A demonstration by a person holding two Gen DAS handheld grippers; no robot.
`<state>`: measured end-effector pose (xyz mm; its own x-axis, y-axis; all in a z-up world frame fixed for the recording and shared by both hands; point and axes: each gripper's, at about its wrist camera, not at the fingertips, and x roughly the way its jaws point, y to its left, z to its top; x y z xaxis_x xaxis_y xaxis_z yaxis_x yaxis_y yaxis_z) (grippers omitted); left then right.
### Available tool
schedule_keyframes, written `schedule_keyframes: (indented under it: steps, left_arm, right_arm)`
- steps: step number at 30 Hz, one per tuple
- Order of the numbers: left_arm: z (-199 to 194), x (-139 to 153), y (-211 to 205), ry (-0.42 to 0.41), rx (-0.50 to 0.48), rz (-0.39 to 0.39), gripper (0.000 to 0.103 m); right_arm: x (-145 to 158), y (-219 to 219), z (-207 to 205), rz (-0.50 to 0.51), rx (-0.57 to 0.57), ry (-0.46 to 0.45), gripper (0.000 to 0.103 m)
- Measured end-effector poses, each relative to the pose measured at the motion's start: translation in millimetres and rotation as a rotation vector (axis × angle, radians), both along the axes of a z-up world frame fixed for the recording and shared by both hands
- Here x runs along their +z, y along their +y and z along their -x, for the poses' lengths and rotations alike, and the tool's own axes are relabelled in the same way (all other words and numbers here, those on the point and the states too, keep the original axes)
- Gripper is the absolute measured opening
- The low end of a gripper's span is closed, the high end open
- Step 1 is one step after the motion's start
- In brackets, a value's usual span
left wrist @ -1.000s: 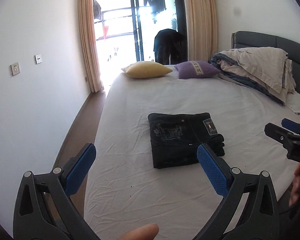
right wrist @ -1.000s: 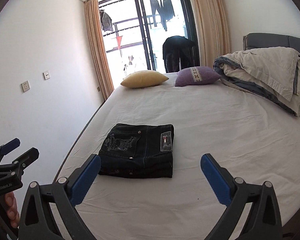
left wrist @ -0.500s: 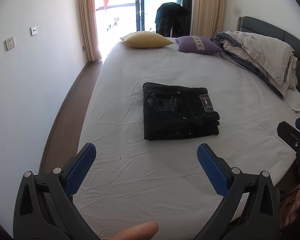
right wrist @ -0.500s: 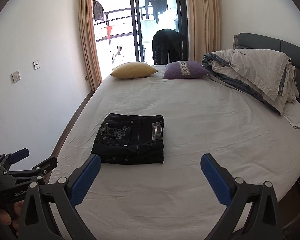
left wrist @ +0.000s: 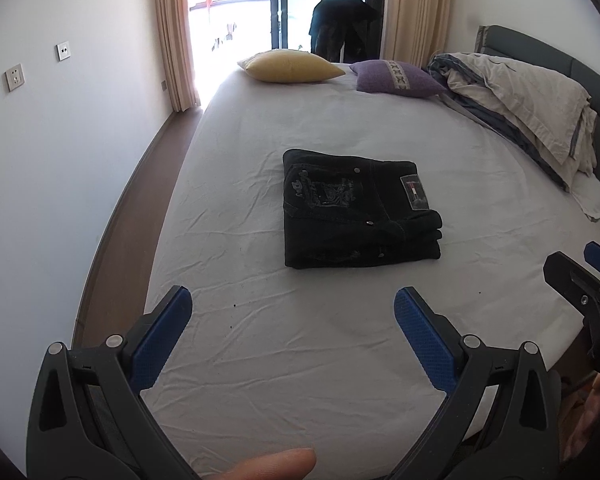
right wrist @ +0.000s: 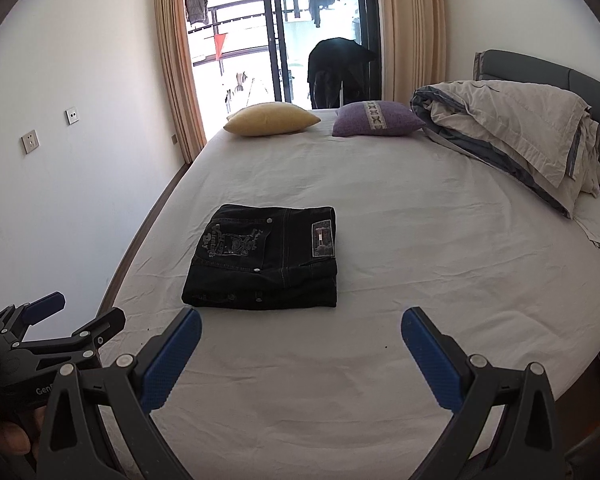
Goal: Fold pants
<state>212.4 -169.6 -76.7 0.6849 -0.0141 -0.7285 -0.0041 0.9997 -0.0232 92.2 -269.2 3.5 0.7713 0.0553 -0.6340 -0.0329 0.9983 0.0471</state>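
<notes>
Both my tongs are spread wide and empty. The left tongs [left wrist: 292, 334] hang over bare sheet at the near end of the bed [left wrist: 340, 128], and the right tongs [right wrist: 300, 354] do the same, off to the side of them.

The pants [left wrist: 356, 212] are a compact dark rectangle, lying flat on the white sheet around the middle of the bed, leaning toward the wall side, well apart from both tongs. Back pocket embroidery and the waistband patch face up. The stacked layers show at the near edge, and they look roughly aligned.

What changed over the last second: the left view has tipped down and pulled back, so the bundle now sits further up the frame with more open sheet in front of it. In the right view the pants sit a bit larger and closer to the pads, still untouched. The bundle's shape has not changed across the frames. Nothing gripped in any of them.

My read: the fold is done and I am just backing off. The only possible leftover is squaring the slightly stepped near edge.

Other clutter: a yellow pillow [right wrist: 272, 119] and a purple pillow [right wrist: 376, 119] at the far end, and a bunched duvet [right wrist: 512, 128] by the headboard, all well clear of the pants.
</notes>
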Motion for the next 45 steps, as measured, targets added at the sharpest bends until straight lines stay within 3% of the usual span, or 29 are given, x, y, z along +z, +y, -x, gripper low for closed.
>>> schedule_keyframes:
  steps: [45]
  left_arm:
    - [-2.2, -10.7, -4.3, 0.019, -0.002, 0.019, 0.103]
  right_arm:
    - [-15.5, 0.1, -0.2, 0.010, 0.012, 0.035, 0.103]
